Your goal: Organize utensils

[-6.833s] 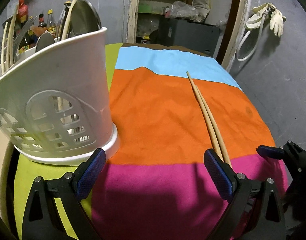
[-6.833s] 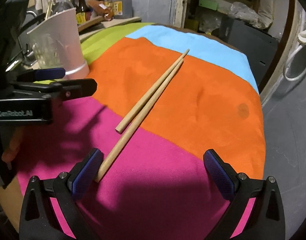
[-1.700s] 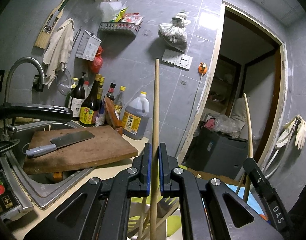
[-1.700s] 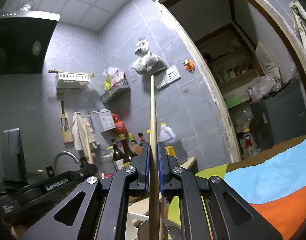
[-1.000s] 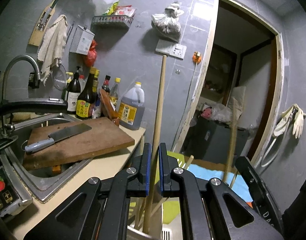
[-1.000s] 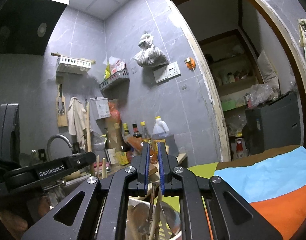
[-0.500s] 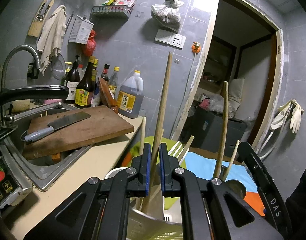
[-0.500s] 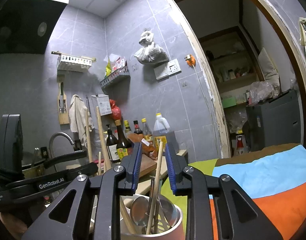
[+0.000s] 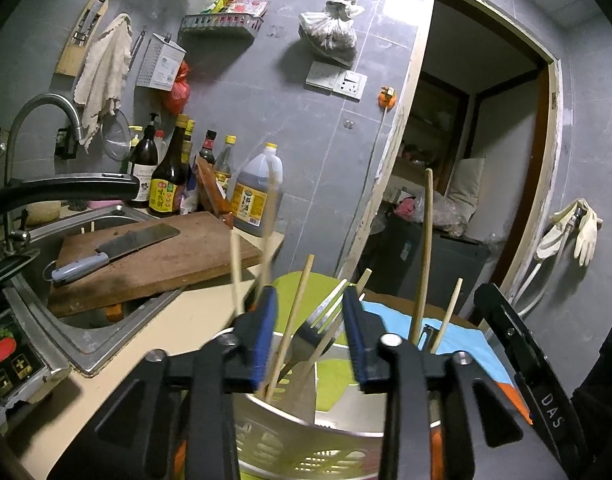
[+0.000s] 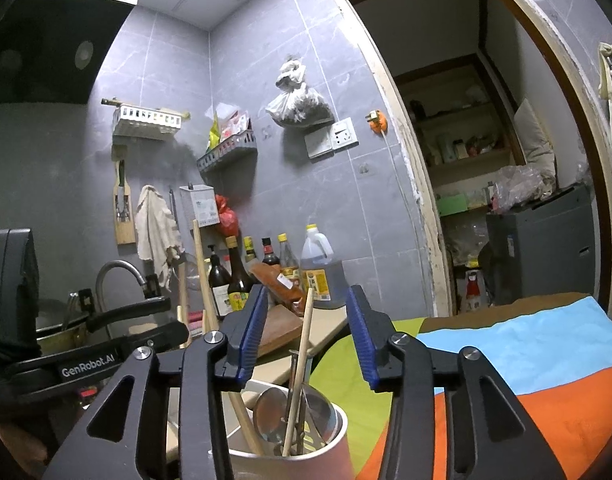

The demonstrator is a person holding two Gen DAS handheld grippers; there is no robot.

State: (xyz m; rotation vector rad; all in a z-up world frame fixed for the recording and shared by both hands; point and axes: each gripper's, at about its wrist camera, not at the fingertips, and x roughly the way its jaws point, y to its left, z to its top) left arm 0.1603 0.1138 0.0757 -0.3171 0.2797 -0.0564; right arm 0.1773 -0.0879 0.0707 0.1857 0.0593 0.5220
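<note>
The white utensil holder (image 9: 306, 444) stands just below my left gripper (image 9: 309, 336), which is open right above its rim. Wooden chopsticks (image 9: 422, 256), a fork (image 9: 326, 316) and other utensils stand inside. A blurred chopstick (image 9: 267, 224) drops past the left finger. In the right wrist view the holder (image 10: 289, 464) holds a chopstick (image 10: 299, 372), spoons and a ladle. My right gripper (image 10: 306, 336) is open above it, the chopstick standing free between the fingers.
A sink (image 9: 85, 336) with a cutting board (image 9: 153, 260) and cleaver (image 9: 117, 248) lies left. Sauce bottles (image 9: 169, 176) line the wall. The striped cloth (image 10: 526, 368) covers the table to the right. A doorway (image 9: 466, 184) opens behind.
Both grippers opened and let go of their chopsticks, which now stand in the holder. Earlier both chopsticks were lifted from the cloth and held upright.
</note>
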